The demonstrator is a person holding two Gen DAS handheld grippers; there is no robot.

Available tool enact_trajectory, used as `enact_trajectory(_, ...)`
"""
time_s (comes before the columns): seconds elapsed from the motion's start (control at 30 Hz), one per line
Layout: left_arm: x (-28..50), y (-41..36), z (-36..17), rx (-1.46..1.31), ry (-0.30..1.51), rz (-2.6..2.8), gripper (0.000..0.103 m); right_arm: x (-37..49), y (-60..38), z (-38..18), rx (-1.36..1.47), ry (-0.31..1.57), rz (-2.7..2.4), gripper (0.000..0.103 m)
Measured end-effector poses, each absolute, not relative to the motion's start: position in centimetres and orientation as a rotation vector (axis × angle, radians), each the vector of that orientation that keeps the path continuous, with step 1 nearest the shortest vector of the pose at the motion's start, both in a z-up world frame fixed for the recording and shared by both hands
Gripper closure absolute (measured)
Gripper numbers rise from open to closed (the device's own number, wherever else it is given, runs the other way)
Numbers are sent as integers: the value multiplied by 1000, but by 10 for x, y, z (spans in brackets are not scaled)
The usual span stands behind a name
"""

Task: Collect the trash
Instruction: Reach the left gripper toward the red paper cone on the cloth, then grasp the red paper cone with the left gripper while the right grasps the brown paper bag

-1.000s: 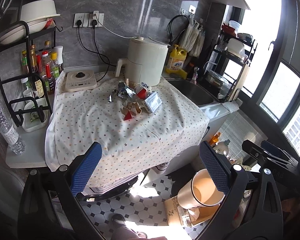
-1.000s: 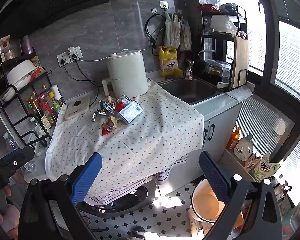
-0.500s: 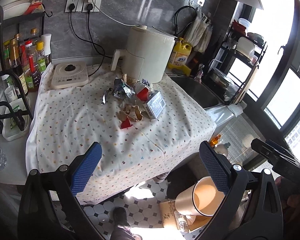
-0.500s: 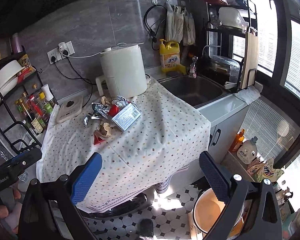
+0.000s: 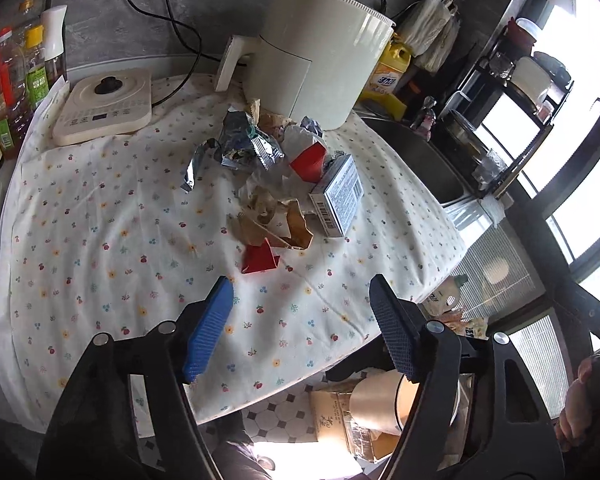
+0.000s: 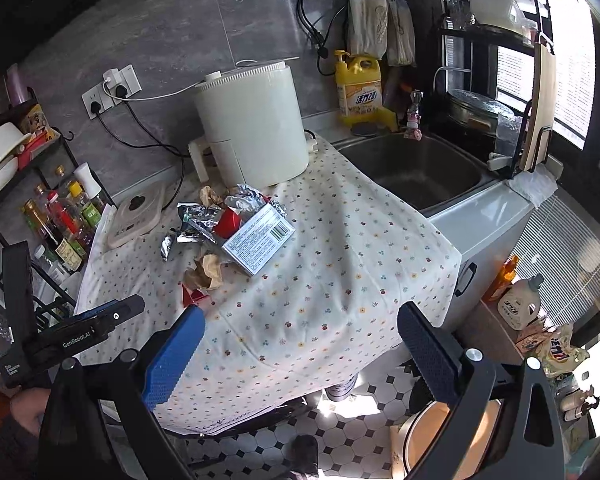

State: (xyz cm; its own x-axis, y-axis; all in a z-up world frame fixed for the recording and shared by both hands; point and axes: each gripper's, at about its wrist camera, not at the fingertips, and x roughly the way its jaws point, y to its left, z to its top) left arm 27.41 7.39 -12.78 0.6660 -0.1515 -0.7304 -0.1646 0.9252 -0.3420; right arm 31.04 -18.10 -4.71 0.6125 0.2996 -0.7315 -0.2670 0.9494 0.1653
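- White floral cotton tablecloth (image 5: 100,216) covers the counter; grey tile wall, steel sink (image 6: 416,168) at right.
- Cream cylindrical air fryer (image 5: 312,52) stands behind the trash.
- Trash pile mid-cloth: white printed cardboard box (image 5: 338,196), crumpled silver foil wrappers (image 5: 244,146), brown paper scraps (image 5: 274,224), small red folded paper (image 5: 260,258) nearest.
- Left gripper (image 5: 300,328) closing, nothing between jaws; right gripper (image 6: 296,354) wide open, empty.
- Tip: take the red paper first, pinch low without snagging cloth.
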Motion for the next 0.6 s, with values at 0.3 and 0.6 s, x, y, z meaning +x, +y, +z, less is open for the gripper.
enact_trajectory(0.3, 331, 84, -184, -375, 973, -10, 44, 344, -165, -69, 43, 910, 315, 14)
enact_trajectory(0.6, 355, 88, -213, -323, 1041, -52, 74, 371, -139, -91, 30, 952, 313, 14)
